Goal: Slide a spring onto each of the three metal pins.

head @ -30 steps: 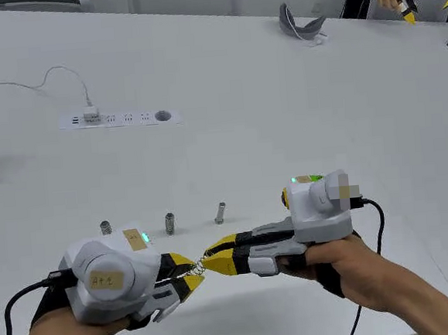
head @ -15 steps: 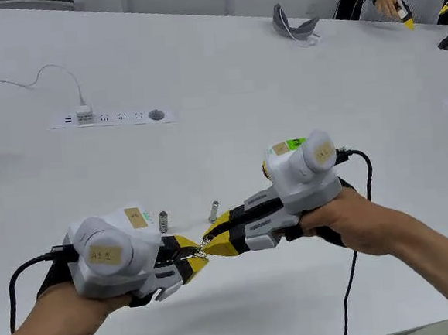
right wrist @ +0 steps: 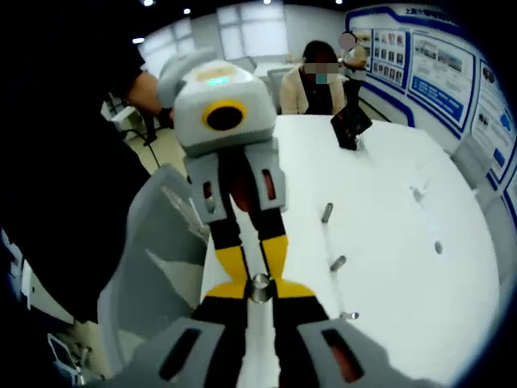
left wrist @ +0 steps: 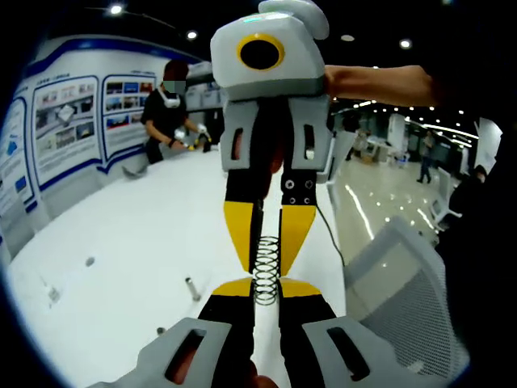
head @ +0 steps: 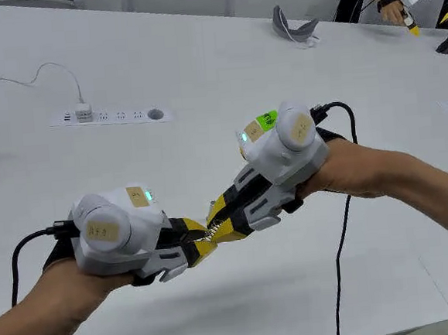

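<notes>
A small steel spring [head: 208, 232] is held in the air just above the white table [head: 278, 70], between the meeting tips of both grippers. My left gripper [head: 197, 243] comes in from the lower left and is shut on one end of the spring [left wrist: 266, 273]. The right gripper [head: 219, 224] slants down from the upper right and is shut on the other end [right wrist: 258, 284]. In the right gripper view, three short metal pins [right wrist: 326, 212] [right wrist: 338, 263] [right wrist: 349, 315] stand on the table beyond the tips. One pin [left wrist: 191, 288] also stands in the left gripper view.
A power strip [head: 111, 116] with a plugged-in white charger lies at the back left. A grey curved object [head: 294, 24] rests at the far edge. Another person's hands [head: 391, 3] work at the far right. The right gripper's black cable [head: 343, 236] hangs off the near edge.
The right gripper has risen and tipped steeply down toward the left gripper. The tips stay together on the spring. The pins seen earlier behind the tips are now covered by the grippers.
</notes>
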Motion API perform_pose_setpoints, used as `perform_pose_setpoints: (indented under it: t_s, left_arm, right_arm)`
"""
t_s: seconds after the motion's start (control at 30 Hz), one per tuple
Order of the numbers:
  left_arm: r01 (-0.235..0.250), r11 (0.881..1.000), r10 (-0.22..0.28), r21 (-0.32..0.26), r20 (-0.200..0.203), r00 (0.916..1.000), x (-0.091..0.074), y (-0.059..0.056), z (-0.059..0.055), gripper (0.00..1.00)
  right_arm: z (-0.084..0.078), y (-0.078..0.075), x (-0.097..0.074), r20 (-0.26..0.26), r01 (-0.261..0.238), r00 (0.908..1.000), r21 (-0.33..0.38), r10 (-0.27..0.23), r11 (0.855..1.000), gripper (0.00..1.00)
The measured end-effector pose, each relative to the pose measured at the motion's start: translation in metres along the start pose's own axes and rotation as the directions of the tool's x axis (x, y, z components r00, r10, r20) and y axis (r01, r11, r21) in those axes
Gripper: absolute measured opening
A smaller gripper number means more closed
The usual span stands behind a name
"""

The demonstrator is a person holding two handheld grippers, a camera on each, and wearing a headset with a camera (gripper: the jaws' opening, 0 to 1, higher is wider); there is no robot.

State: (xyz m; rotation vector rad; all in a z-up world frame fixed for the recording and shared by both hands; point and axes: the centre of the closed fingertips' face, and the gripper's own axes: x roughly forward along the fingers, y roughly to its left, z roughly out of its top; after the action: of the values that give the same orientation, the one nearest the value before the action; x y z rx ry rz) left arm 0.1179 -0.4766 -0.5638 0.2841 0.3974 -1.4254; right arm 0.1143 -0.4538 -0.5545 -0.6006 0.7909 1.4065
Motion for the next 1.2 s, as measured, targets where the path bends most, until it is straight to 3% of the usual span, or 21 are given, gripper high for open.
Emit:
perform_pose_setpoints:
  t_s: [0.3, 0.7, 1.0, 1.2]
  left_arm:
    - [0.014, 1.000, -0.014, 0.010, 0.016, 0.9998, 0.005, 0.000, 0.003, 0.10]
    - [0.009, 1.000, -0.009, -0.005, 0.045, 0.9990, 0.018, 0.001, 0.008, 0.15]
    - [-0.019, 0.999, 0.020, -0.037, 0.034, 0.9992, 0.014, 0.010, -0.001, 0.22]
    - [-0.057, 0.997, 0.058, -0.059, 0.028, 0.9979, 0.004, 0.022, -0.008, 0.27]
  right_arm:
    - [-0.007, -0.002, -0.003, 0.005, 0.023, 0.9997, 0.003, -0.023, 1.000, 0.12]
    - [-0.024, -0.005, -0.013, 0.018, 0.077, 0.9968, 0.064, -0.078, 0.995, 0.12]
    - [-0.031, -0.014, -0.025, 0.038, 0.128, 0.9904, 0.118, -0.133, 0.985, 0.12]
    - [-0.044, -0.023, -0.028, 0.008, 0.162, 0.9863, 0.140, -0.165, 0.977, 0.12]
